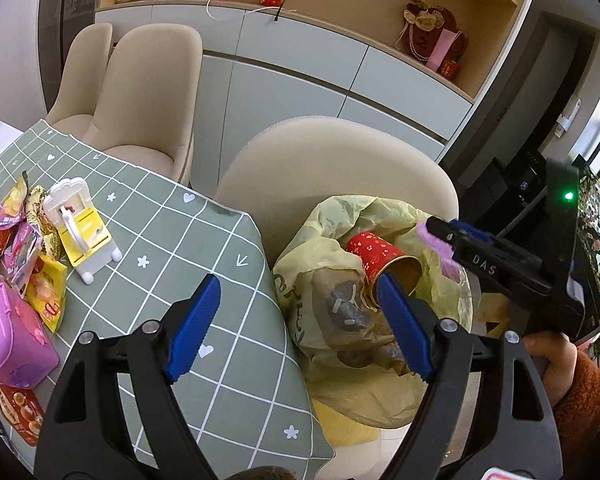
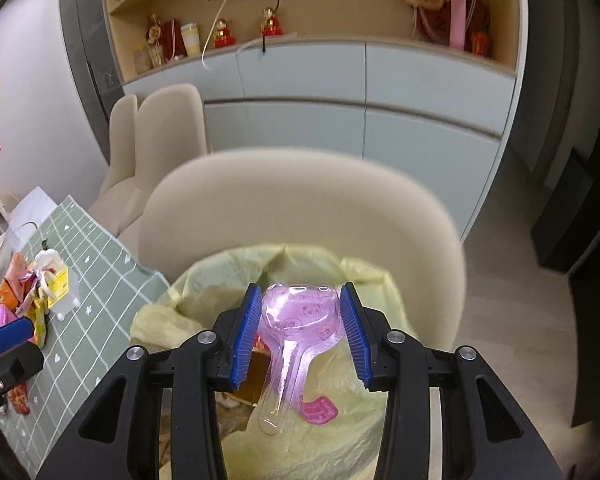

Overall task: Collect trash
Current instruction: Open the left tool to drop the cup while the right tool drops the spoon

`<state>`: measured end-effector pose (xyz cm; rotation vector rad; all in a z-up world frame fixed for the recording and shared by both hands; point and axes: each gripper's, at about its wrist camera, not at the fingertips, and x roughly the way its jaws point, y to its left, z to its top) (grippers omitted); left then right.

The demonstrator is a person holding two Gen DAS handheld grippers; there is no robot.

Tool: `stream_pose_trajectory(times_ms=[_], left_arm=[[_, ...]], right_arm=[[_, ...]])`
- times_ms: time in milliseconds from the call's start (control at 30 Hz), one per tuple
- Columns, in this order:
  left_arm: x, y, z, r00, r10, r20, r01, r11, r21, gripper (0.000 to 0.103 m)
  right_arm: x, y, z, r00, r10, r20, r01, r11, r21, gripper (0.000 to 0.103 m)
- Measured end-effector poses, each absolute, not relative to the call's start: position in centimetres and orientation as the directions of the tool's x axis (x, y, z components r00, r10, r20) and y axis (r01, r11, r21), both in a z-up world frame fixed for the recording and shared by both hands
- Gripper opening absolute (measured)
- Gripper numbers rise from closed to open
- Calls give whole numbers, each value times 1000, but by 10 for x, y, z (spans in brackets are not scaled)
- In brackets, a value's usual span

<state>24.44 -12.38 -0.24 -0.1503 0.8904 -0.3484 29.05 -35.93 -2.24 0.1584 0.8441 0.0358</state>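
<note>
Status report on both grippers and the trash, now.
Right gripper shut on pink plastic wrapper, above the yellow trash bag. Left gripper open, empty. Red paper cup already in the bag. Nothing in the way.

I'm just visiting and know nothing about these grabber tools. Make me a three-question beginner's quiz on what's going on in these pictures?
1. True or false: the right gripper carries a pink plastic package above the yellow trash bag.
2. Which item already lies in the bag? A) a red paper cup B) a glass bottle C) a spoon
3. Fill in: the left gripper is ____ and holds nothing.

Key
1. True; its blue pads sit on either side of the package.
2. A; the red paper cup lies on its side in the bag.
3. Open; its fingers stand wide apart over the green tablecloth edge and the bag.
</note>
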Motion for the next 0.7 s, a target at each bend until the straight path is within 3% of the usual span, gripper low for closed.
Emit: stream_pose_trajectory(times_ms=[333, 400, 700], left_arm=[[233, -119, -8, 574, -354, -738, 228, 935, -271, 81], [229, -116, -6, 577, -353, -737, 229, 936, -269, 81], [194, -84, 7, 629, -331, -703, 235, 944, -234, 86]], right_arm=[[269, -369, -12, 703, 14, -711, 91, 990, 109, 40], [262, -371, -4, 718, 2, -696, 102, 989, 107, 48], [218, -350, 24, 778, 0, -628, 74, 993, 92, 53]])
